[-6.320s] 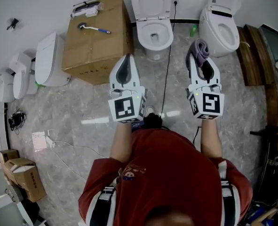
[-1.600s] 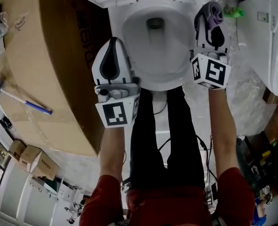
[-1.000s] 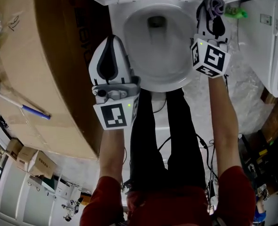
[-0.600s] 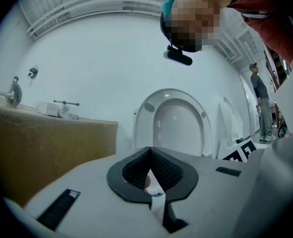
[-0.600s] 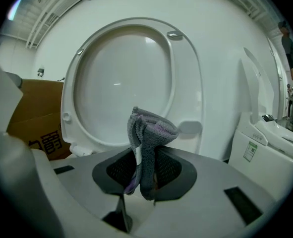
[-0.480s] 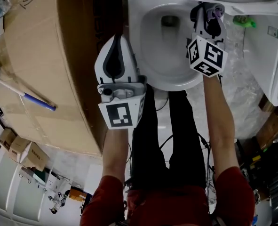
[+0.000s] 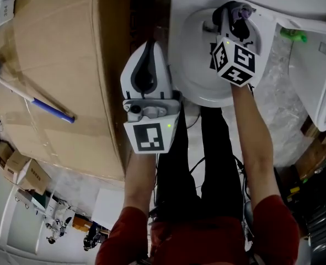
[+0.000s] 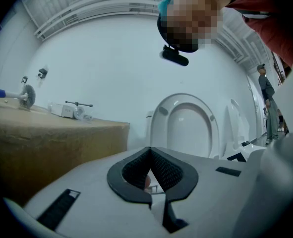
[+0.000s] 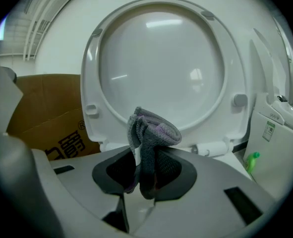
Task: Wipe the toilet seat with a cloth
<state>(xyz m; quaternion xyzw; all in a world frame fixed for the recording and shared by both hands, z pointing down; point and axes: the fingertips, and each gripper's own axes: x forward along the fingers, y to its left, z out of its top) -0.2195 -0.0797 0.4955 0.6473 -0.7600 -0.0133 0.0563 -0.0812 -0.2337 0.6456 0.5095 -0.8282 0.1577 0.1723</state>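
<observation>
A white toilet (image 7: 191, 79) with its lid (image 9: 161, 63) raised fills the top of the head view. My right gripper (image 7: 233, 14) hangs over the right part of the bowl, shut on a folded grey and purple cloth (image 7: 242, 10). In the right gripper view the cloth (image 9: 151, 133) sticks up between the jaws, in front of the lid. My left gripper (image 7: 149, 46) is shut with nothing in it, at the bowl's left rim beside the cardboard box. In the left gripper view its pads (image 8: 158, 170) meet and the lid (image 8: 188, 125) stands ahead.
A large cardboard box (image 7: 58, 65) stands tight against the toilet's left side, with a blue-handled tool (image 7: 47, 106) lying on top. A second toilet (image 7: 317, 76) and a green bottle (image 7: 292, 35) are on the right. The person's legs (image 7: 179, 164) stand before the bowl.
The person has walked up to the toilet. Over the last second the right gripper with the cloth has moved from the right rim in over the bowl; the left gripper has stayed by the left rim.
</observation>
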